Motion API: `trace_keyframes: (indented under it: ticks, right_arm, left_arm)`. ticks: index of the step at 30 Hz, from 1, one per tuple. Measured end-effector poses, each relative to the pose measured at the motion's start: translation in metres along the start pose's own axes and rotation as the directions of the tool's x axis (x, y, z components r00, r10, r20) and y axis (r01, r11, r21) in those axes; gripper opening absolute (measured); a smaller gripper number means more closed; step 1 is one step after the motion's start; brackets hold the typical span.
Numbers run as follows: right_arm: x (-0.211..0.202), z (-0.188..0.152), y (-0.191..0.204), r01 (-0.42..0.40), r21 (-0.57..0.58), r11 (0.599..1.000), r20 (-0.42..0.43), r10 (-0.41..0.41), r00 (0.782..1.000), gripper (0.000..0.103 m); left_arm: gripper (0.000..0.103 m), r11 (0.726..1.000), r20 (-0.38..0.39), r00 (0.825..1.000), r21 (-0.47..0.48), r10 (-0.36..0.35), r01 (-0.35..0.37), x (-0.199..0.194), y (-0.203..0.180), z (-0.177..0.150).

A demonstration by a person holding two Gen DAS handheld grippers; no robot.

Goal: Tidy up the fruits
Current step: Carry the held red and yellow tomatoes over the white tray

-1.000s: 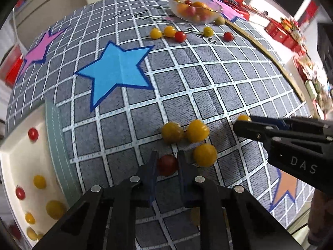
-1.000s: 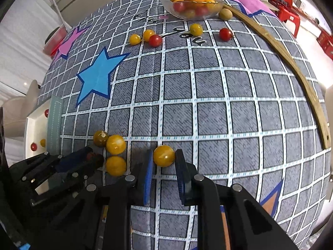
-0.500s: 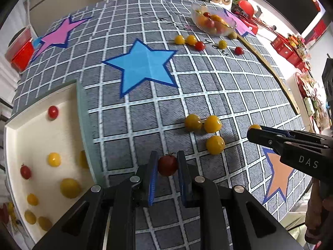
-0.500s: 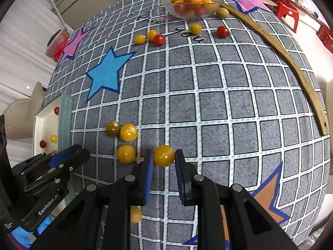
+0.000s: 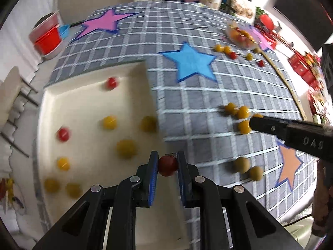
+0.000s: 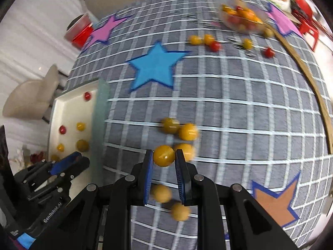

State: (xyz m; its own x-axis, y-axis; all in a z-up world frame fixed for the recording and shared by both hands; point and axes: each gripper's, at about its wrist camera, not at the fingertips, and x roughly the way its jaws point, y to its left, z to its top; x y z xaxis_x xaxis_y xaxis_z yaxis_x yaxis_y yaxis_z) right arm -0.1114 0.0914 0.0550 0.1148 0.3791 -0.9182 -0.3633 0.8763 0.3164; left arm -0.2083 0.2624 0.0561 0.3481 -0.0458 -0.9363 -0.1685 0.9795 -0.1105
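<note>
Grey checked tablecloth [image 5: 208, 95] spreads wide, the white tray [image 5: 87, 95] at its edge. Left gripper [image 5: 167, 164] hangs over the tray's near rim, pinching a red cherry tomato [image 5: 167, 165]. Right gripper [image 6: 163, 156], out over the cloth well apart from the tray, clamps a yellow cherry tomato [image 6: 163, 155].

blurred: glass bowl [image 6: 242, 18] contents | cut off: white tray [image 5: 133, 66] near edge
</note>
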Motion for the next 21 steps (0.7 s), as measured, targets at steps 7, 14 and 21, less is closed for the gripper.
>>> trace_keyframes:
  ticks: [7,14,21]
  right_arm:
    - [0.015,0.005,0.065,-0.057,-0.123,0.991,-0.031,0.054,0.998,0.023]
    - [0.039,0.005,0.128,-0.099,-0.228,0.969,-0.084,0.082,0.993,0.023]
    - [0.070,0.009,0.176,-0.107,-0.320,0.941,-0.131,0.068,0.989,0.023]
  left_arm:
    - [0.019,0.990,-0.021,0.997,-0.116,0.080,-0.082,-0.007,0.056,-0.034]
    - [0.019,0.967,-0.039,0.988,-0.203,0.151,-0.156,-0.008,0.100,-0.062]
    - [0.019,0.945,-0.058,0.983,-0.271,0.175,-0.184,-0.001,0.123,-0.079]
